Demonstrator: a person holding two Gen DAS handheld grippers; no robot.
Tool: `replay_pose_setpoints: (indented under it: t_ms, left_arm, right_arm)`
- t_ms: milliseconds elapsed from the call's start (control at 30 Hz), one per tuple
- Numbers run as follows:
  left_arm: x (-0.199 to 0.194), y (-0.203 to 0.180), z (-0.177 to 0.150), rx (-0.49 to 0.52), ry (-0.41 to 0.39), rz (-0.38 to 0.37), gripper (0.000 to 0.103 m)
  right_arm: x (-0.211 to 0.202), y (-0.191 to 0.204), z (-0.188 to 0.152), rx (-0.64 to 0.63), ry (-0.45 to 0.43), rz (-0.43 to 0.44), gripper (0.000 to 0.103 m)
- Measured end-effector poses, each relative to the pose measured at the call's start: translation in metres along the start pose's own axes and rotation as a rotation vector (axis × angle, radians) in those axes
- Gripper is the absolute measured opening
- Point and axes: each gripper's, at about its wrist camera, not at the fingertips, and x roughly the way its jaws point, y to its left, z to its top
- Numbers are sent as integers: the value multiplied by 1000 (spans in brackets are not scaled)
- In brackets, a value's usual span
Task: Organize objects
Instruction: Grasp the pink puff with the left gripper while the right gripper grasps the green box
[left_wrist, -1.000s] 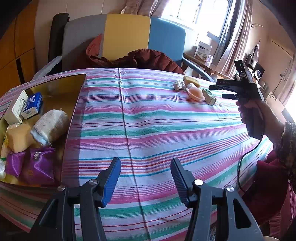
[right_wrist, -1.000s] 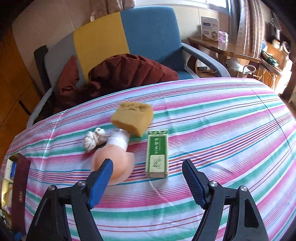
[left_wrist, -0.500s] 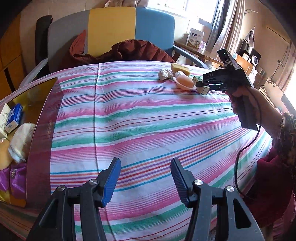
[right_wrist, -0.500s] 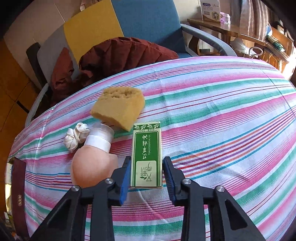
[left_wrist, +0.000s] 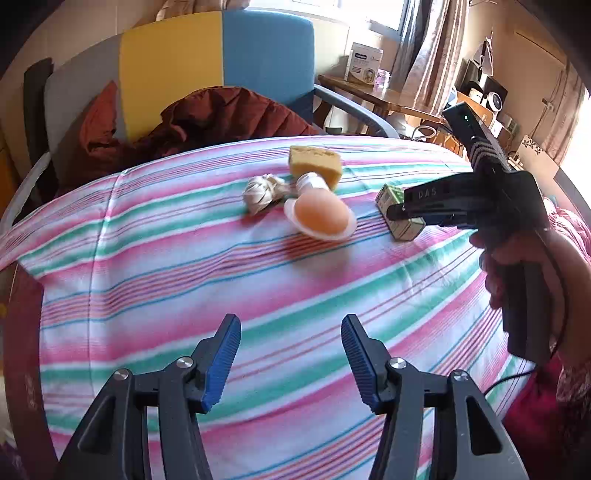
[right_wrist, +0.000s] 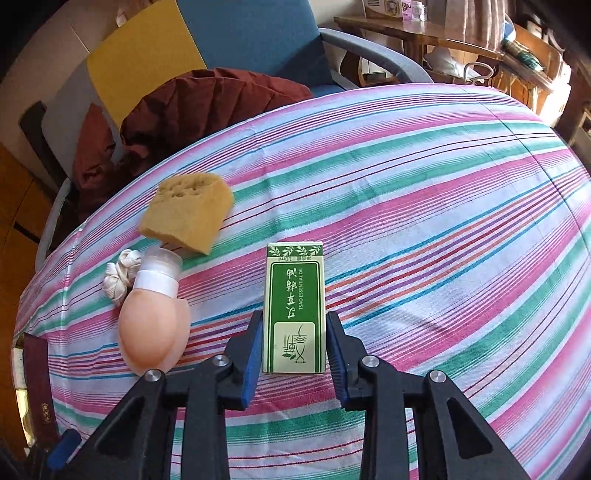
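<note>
On the striped tablecloth (right_wrist: 424, 221) lies a small green essential-oil box (right_wrist: 294, 295), and my right gripper (right_wrist: 294, 321) is shut on its near end, pads pressed on both long sides. Left of it lie a peach squeeze bottle (right_wrist: 153, 332), a knot of white cord (right_wrist: 120, 277) and a yellow sponge (right_wrist: 186, 214). In the left wrist view the same right gripper (left_wrist: 397, 214) grips the green box (left_wrist: 404, 227), right of the bottle (left_wrist: 319, 216), cord (left_wrist: 260, 192) and sponge (left_wrist: 314, 164). My left gripper (left_wrist: 290, 325) hovers over bare cloth, its jaws opening with nothing between them.
An armchair (left_wrist: 221, 62) with a yellow and blue back and a maroon garment (left_wrist: 207, 122) stands behind the table. A dark red box edge (right_wrist: 37, 376) sits at the table's left. A person's hand (left_wrist: 517, 258) holds the right gripper. A wooden side table (left_wrist: 369, 92) is behind.
My right gripper came down and shut on the green box. My left gripper swept right across the table, so the box of packets at the left slid out of view.
</note>
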Motion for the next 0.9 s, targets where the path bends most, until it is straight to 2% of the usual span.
replay_pose_setpoints:
  t_ms: [100,267,400,433,567,667,800,900]
  left_arm:
    - [23,-5,28,-36,25,-38,61]
    - [59,-18,68,16,27,37,64]
    - [91,-23,90,16,78,61,65]
    - [97,-25,93,12,85,43,69]
    - [111,-35,102,22,91,50,71]
    - [116,-38,105,23,80,86,71]
    - [125,-30,106,-38,107,34,71]
    - [125,-22,98,-69,77,18,67]
  right_arm:
    - [1,2,3,-16,4,-14,32]
    - [0,-8,7,1,-1,-45,32]
    - [-2,-19,8,49,4,-20,32]
    - [-2,-19,9,56,5,-15,32]
    - [-1,-20,10,61,11,-4,32]
    - [-2,-20,9,71,13,9,32]
    - [-1,-20,10,80,16,18,32]
    - [1,-19,12,81,19,20,32]
